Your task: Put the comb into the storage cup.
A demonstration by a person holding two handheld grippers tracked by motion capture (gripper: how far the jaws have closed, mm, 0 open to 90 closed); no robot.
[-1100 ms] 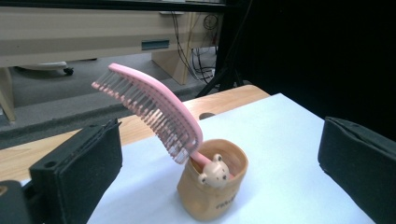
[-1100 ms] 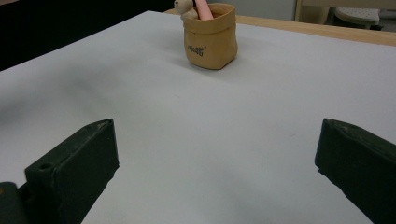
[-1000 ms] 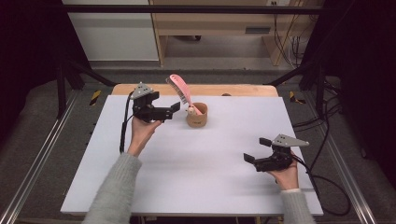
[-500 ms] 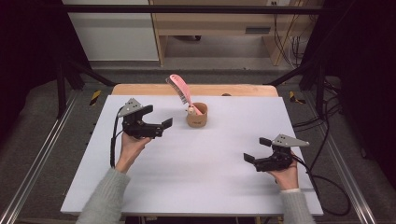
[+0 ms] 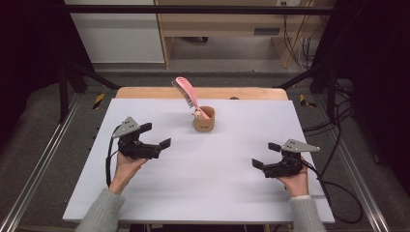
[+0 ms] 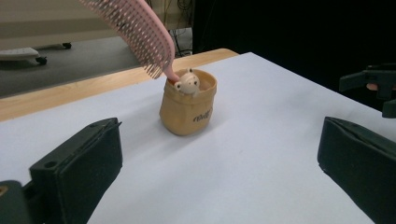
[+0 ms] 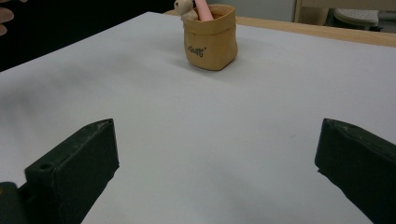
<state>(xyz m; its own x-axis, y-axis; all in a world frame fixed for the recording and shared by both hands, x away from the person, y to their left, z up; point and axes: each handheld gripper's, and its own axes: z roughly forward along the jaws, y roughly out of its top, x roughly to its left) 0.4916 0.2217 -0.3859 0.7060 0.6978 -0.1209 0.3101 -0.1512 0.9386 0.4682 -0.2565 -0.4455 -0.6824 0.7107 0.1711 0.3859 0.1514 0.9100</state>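
Pink brush (image 5: 186, 93) stands handle-down in the tan pouch (image 5: 204, 121) at the table's (image 5: 217, 183) far middle, leaning left; it looks light and stiff, best pinched at the bare stem above the rim. Soft pouch may tip. Left gripper (image 5: 154, 137) and right gripper (image 5: 263, 155), well apart from it, gape wide and empty.

1. A small tan pouch-like cup (image 5: 204, 122) with a rolled rim stands upright on the white table (image 5: 203, 193), near the middle of the far edge; dark lettering marks its side.
2. A pink hairbrush (image 5: 187, 94) stands handle-down in the cup, leaning, bristled head uppermost.
3. A small cream bear figure (image 6: 187, 82) peeks over the rim beside the handle.
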